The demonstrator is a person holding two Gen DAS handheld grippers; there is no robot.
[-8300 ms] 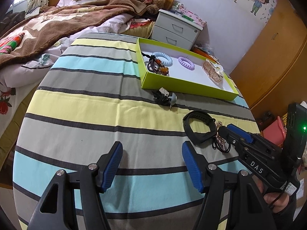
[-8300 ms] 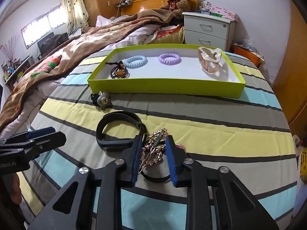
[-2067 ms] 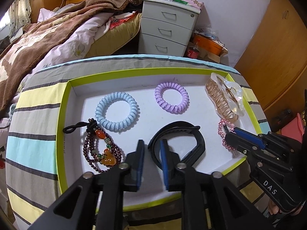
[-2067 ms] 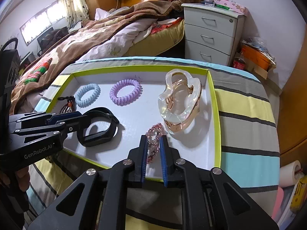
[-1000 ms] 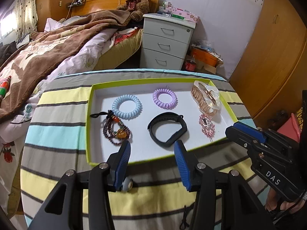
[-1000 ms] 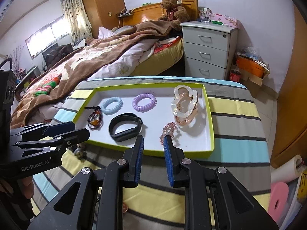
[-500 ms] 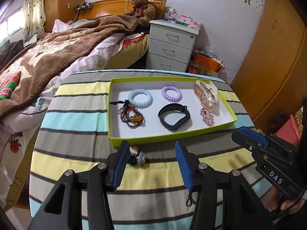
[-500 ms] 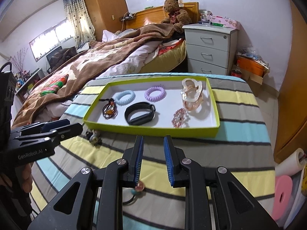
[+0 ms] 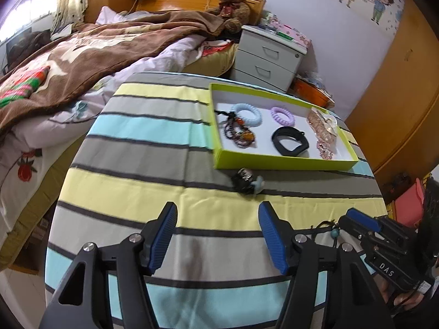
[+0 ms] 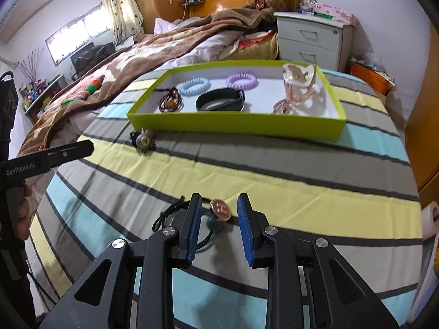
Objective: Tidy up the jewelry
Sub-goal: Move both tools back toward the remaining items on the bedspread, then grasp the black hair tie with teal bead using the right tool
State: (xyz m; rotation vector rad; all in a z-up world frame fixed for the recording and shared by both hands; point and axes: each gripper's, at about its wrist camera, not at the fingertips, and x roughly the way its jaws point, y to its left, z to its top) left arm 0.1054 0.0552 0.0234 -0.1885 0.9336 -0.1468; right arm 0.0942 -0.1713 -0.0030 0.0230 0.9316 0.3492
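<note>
A lime green tray (image 9: 285, 162) (image 10: 236, 126) on the striped cloth holds a blue coil tie (image 9: 247, 113), a purple coil tie (image 9: 282, 115), a beaded bracelet (image 9: 238, 133), a black band (image 9: 289, 141), a clear claw clip (image 10: 299, 79) and a pink hairpin (image 9: 325, 148). Before the tray's near wall lies a small black hair tie with a charm (image 9: 247, 182) (image 10: 142, 139). My left gripper (image 9: 216, 235) hovers short of it, jaws opening, nothing between them. My right gripper (image 10: 216, 219) has its jaws opening around a black cord with a pink round charm (image 10: 220, 209); the pads do not touch it.
The round table's striped cloth (image 9: 153, 148) drops off at left toward a bed with a brown blanket (image 9: 82, 52). A white nightstand (image 9: 269, 57) stands behind the tray, wooden wardrobe doors (image 9: 406, 87) at right. A hand (image 10: 24, 208) grips the left tool.
Both grippers drew back from the tray toward the table's near side and lower. The left jaws spread wider. The right jaws widened and now straddle the pink-charm cord.
</note>
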